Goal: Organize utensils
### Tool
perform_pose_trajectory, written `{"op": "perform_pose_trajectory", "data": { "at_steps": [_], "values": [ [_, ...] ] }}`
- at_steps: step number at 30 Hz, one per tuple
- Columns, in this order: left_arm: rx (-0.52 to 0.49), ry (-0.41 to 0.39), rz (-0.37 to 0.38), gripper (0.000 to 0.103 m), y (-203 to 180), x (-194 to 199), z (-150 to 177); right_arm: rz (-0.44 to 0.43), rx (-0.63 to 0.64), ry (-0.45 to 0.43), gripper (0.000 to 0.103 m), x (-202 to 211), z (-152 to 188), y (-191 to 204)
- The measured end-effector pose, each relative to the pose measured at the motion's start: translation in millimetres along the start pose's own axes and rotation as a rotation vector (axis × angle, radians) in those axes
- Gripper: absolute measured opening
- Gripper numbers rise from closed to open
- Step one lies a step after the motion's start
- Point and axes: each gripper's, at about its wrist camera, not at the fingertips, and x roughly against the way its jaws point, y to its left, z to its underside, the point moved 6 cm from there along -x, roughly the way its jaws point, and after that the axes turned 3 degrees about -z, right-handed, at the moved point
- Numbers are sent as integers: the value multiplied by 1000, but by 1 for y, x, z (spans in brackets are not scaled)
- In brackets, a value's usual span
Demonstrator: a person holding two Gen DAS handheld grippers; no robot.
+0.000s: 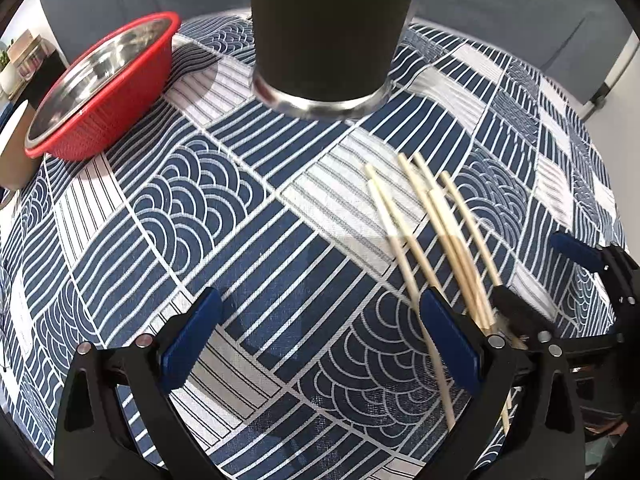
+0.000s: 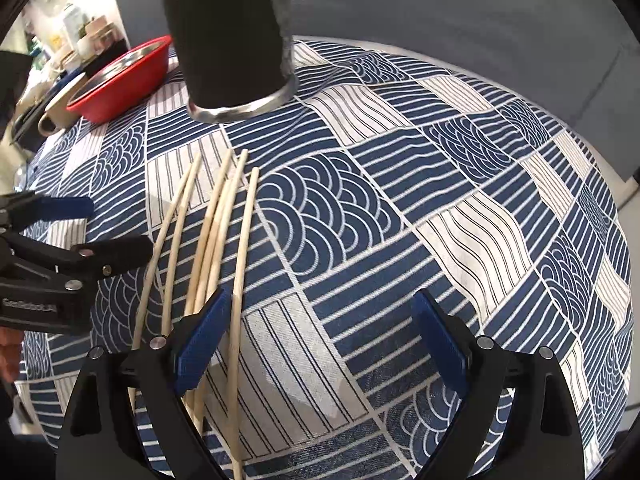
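Several pale wooden chopsticks (image 1: 436, 232) (image 2: 212, 232) lie loosely fanned on the blue and white patterned tablecloth (image 1: 248, 240). Behind them stands a black cup (image 1: 328, 32) (image 2: 228, 32) with a steel band at its base; its top is out of frame. My left gripper (image 1: 320, 332) (image 2: 96, 230) is open and holds nothing, with its right finger over the near ends of the chopsticks. My right gripper (image 2: 320, 340) (image 1: 548, 276) is open too. Its left finger sits over the bundle, and one chopstick lies just inside that finger, untouched by the pads.
A red basket with a steel bowl inside (image 1: 108, 92) (image 2: 124, 76) sits at the back left, with a beige mug (image 2: 60, 108) beside it. Shelves with small items stand beyond. The cloth's far edge meets a grey wall.
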Motion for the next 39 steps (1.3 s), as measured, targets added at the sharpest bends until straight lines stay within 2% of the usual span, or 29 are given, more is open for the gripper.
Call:
{"op": "perform_pose_trajectory", "data": {
  "at_steps": [4, 6, 9, 11, 14, 15, 16, 19, 27, 32, 39],
  "values": [
    [-24, 0, -9, 99, -5, -2, 0, -13, -18, 14, 84, 1, 3, -6],
    [-36, 12, -5, 99, -6, -4, 0, -14, -14, 17, 78, 2, 3, -7],
    [-45, 24, -1, 99, -6, -5, -2, -17, -8, 19, 63, 5, 3, -9],
    [-44, 31, -1, 98, -6, -5, -2, -14, -16, 21, 45, 8, 3, -13],
    [-46, 38, 1, 95, -6, -6, -3, -5, -33, 33, 29, 9, 2, -21],
    [-47, 39, -5, 87, -5, -4, -1, -3, -34, 36, 25, 10, 2, -23],
    [-77, 29, -37, 83, -3, -2, 0, -2, -36, 40, 20, 10, 3, -24],
    [-92, 27, -25, 75, 2, 1, 3, 3, -48, 52, 11, 10, 3, -30],
    [-28, 64, 14, 72, 7, 2, 1, -4, -72, 47, 10, 11, 5, -33],
    [-18, 92, 57, 78, -11, 3, -1, -9, -73, 45, 7, 11, 5, -34],
    [-87, 99, -21, 83, -29, -5, -4, -15, -66, 49, 7, 10, 5, -35]
  ]
}}
